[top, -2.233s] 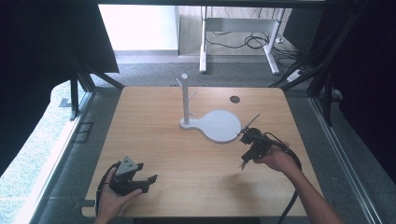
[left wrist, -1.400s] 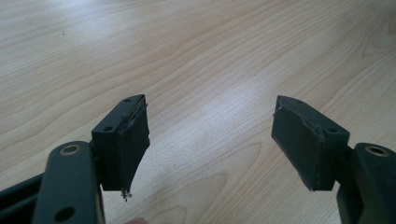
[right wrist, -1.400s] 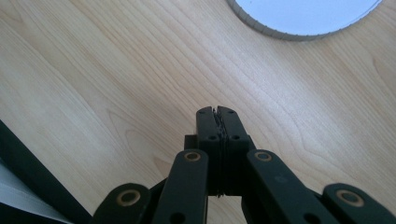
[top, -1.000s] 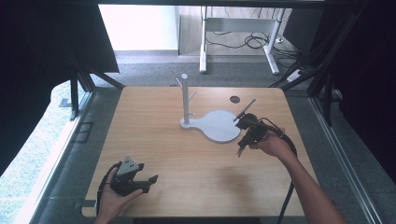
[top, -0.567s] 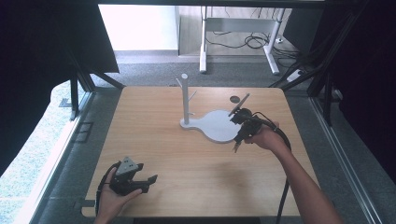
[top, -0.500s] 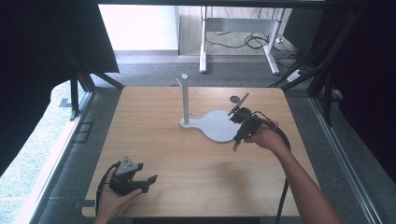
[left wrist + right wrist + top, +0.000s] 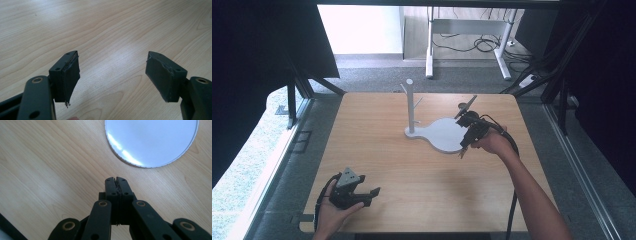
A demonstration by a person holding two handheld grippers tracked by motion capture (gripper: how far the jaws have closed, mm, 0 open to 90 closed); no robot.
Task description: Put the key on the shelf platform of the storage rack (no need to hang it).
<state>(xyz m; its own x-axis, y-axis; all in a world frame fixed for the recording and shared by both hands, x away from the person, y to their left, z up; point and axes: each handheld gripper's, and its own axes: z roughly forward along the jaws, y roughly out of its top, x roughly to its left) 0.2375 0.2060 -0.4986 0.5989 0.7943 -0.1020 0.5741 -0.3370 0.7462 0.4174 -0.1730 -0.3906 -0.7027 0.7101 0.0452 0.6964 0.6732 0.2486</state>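
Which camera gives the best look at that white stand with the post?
The high view: it takes in the whole white stand, upright post and round flat base together. The right gripper view catches just the round base, beyond the shut right gripper. The left gripper view faces bare table.

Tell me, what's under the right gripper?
Under the right gripper lie bare table and the edge of the white stand base. In the high view, the hand covers some table.
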